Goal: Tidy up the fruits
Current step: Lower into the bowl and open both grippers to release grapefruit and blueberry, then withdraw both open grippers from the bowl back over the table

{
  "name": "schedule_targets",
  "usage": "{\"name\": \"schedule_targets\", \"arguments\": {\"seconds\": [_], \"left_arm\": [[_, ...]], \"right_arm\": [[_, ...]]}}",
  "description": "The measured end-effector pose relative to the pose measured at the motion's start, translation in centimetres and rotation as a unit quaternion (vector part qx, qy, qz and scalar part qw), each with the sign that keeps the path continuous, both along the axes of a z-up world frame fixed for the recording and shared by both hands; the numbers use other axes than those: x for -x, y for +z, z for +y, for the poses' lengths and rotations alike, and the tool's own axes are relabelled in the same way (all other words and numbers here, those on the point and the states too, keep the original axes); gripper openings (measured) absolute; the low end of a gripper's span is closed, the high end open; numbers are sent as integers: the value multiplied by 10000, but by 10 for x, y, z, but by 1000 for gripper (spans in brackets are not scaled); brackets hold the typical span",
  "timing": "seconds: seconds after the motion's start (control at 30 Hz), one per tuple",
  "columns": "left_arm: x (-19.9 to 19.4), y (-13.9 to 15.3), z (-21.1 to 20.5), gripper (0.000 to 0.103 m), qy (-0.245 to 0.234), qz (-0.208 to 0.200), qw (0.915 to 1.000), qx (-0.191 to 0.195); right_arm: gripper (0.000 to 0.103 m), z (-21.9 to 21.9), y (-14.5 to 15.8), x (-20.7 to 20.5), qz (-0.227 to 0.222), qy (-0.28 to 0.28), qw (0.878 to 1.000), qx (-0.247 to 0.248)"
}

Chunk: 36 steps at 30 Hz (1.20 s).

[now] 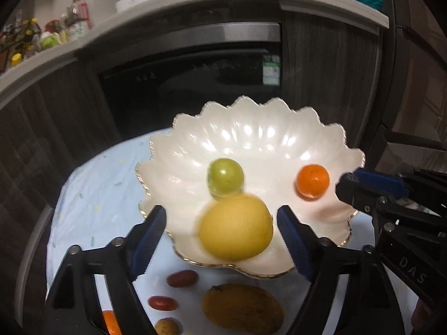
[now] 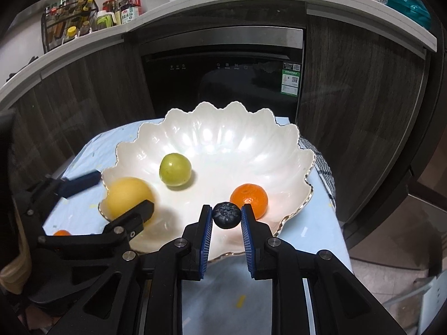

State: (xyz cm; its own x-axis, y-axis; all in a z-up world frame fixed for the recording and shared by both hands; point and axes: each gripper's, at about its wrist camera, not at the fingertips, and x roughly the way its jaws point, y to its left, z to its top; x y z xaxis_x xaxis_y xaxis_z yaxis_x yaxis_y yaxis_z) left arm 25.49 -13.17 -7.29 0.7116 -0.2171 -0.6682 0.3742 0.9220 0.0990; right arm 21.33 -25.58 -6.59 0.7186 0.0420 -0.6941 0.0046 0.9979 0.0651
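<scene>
Lemon [image 1: 235, 227] long axis lies crosswise between spread left gripper [image 1: 222, 238]; only right view shows right gripper [image 2: 226, 222] clamping blueberry [image 2: 226, 214].

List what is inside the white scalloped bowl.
The white scalloped bowl holds a green fruit, an orange mandarin and a yellow lemon at its near rim. The blueberry is over the bowl, held. The bowl's near floor is hidden.

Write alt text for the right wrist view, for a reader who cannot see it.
The right tongs pinch a blueberry over the near rim of a white scalloped bowl. In the bowl lie a green fruit, a small orange and a yellow fruit, which sits between the open left tongs.
</scene>
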Motion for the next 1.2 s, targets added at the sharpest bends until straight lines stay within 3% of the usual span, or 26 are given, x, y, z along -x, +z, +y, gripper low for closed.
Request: {"name": "schedule_targets", "arguments": {"seconds": [0.07, 0.13, 0.23, 0.43, 0.57, 1.2], "left_arm": [[-1, 2, 3, 84, 58, -5, 10000, 11], [-3, 3, 7, 84, 139, 24, 9999, 13], [-2, 5, 13, 88, 235, 12, 9997, 24], [4, 12, 26, 94, 383, -44, 9993, 15], [11, 16, 36, 97, 455, -75, 9989, 39], [46, 41, 76, 102, 771, -347, 9963, 131]], "right_arm": [[29, 0, 1, 0, -3, -35, 10000, 14], [47, -2, 1, 1, -20, -103, 9999, 22], [62, -2, 4, 5, -110, -185, 9998, 52], [73, 1, 9, 11, -209, -214, 9995, 56], [77, 7, 16, 17, -323, -198, 9992, 101], [80, 35, 42, 42, -604, -67, 9979, 209]]}}
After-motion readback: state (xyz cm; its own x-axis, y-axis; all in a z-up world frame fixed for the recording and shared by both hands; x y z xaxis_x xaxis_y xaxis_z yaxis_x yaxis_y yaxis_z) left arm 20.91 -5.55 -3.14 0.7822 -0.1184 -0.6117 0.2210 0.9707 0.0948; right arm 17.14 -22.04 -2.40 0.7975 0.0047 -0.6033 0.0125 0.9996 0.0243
